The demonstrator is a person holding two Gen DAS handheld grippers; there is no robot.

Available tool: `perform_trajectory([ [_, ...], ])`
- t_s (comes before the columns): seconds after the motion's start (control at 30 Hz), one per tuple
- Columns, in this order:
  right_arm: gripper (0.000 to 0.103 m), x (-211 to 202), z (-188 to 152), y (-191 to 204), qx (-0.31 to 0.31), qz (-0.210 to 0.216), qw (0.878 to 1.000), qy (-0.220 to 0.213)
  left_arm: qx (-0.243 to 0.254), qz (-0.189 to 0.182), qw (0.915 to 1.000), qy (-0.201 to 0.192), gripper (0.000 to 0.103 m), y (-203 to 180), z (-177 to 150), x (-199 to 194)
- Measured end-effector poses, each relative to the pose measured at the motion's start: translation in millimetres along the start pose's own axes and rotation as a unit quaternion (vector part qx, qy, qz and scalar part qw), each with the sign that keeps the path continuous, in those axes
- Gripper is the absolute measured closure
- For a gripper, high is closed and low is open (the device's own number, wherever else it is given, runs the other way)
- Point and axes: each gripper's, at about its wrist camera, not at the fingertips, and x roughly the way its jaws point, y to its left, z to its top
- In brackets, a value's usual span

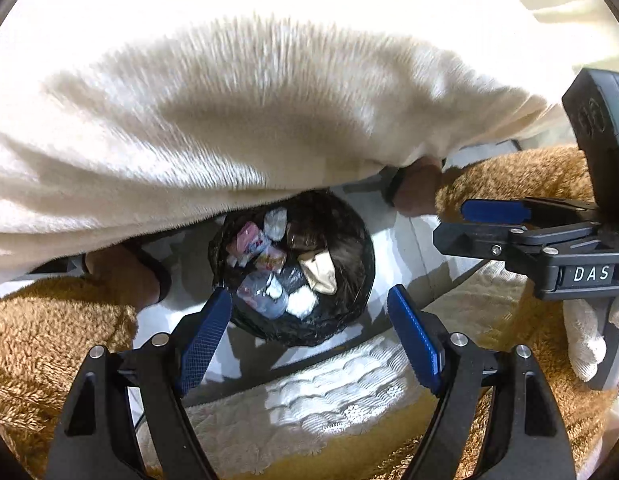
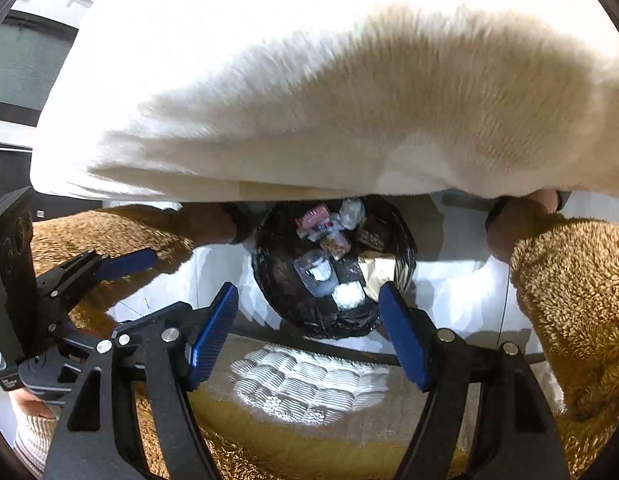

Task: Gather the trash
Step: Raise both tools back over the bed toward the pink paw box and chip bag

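Observation:
A round bin with a black liner (image 1: 341, 308) stands on the white floor below me, also in the right wrist view (image 2: 277, 280). It holds several pieces of trash: a pink packet (image 1: 249, 240), white crumpled tissues (image 1: 301, 302), a clear plastic bottle (image 1: 261, 294) and a beige wrapper (image 1: 319, 272). My left gripper (image 1: 309, 334) is open and empty above the bin's near rim. My right gripper (image 2: 309, 330) is open and empty, also above the near rim. The right gripper shows at the right of the left wrist view (image 1: 497, 224), and the left gripper at the left of the right wrist view (image 2: 125, 262).
The person's cream sweater (image 1: 249, 120) fills the upper half of both views. Brown fleece-clad legs (image 2: 569, 300) and bare feet (image 1: 121, 276) flank the bin. A white quilted mat (image 2: 309, 384) lies on the near side of the bin.

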Motion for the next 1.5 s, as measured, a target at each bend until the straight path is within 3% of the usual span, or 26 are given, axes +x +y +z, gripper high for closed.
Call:
perform_trajectory([
  [0.2,0.031,-32,-9,9,-0.034,0.024,0.996,-0.074,0.001,-0.013,0.9974,-0.071,0.024,2,-4,-30],
  [0.33,0.031,-63,-18,13,-0.058,0.054,0.987,-0.137,0.009,-0.022,0.9912,-0.130,0.024,-1,-7,-56],
  [0.5,0.031,-98,-24,18,-0.082,0.075,0.972,-0.207,0.019,-0.030,0.9775,-0.208,0.024,-4,-11,-92],
  [0.7,0.031,-121,-7,27,-0.114,0.054,0.962,-0.243,0.030,-0.027,0.9599,-0.277,0.024,3,1,-129],
  [1.17,0.031,-135,85,49,-0.198,0.007,0.942,-0.272,0.000,-0.034,0.9449,-0.326,0.024,59,78,-173],
  [1.5,0.030,-113,147,65,-0.225,0.000,0.941,-0.253,-0.006,-0.029,0.9402,-0.339,0.024,94,128,-179],
])
